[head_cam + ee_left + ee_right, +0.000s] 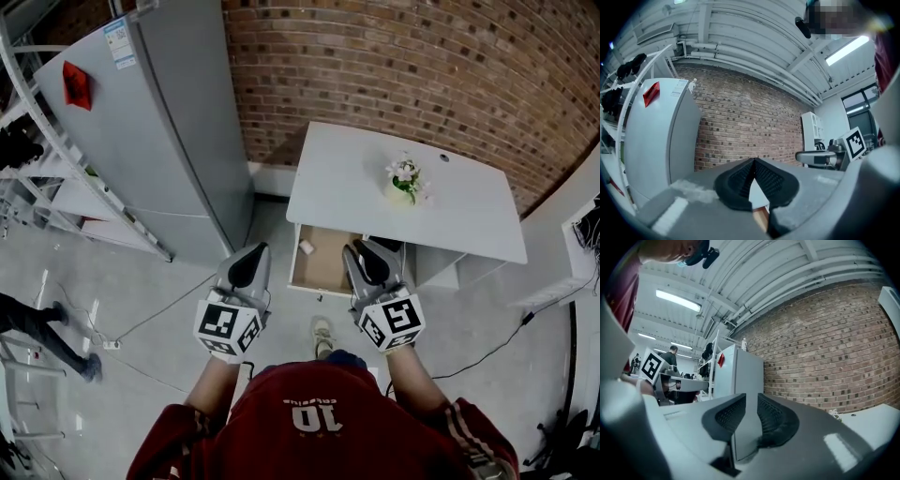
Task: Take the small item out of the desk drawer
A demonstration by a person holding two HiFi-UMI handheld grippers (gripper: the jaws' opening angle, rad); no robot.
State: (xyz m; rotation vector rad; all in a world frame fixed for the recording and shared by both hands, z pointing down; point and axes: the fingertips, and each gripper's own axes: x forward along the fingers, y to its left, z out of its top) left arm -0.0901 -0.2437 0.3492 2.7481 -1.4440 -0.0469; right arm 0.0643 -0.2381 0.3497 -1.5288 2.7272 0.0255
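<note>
Left gripper [259,247], jaws clenched, hangs left of the open drawer [328,270] holding a small item [306,247]; right gripper [355,247], jaws parted and empty, covers its right edge.

Desk [469,211] at centre against brick wall [394,66], flowers [404,178] on it; small item [306,247] in drawer [330,270] below; refrigerator [159,131] at upper left.

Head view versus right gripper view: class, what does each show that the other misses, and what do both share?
Head view only: the open drawer with a small item inside. Right gripper view only: that the right tongs stand slightly apart with nothing between them, plus the ceiling lights. Both: the brick wall and the grey cabinet with its red tag.
</note>
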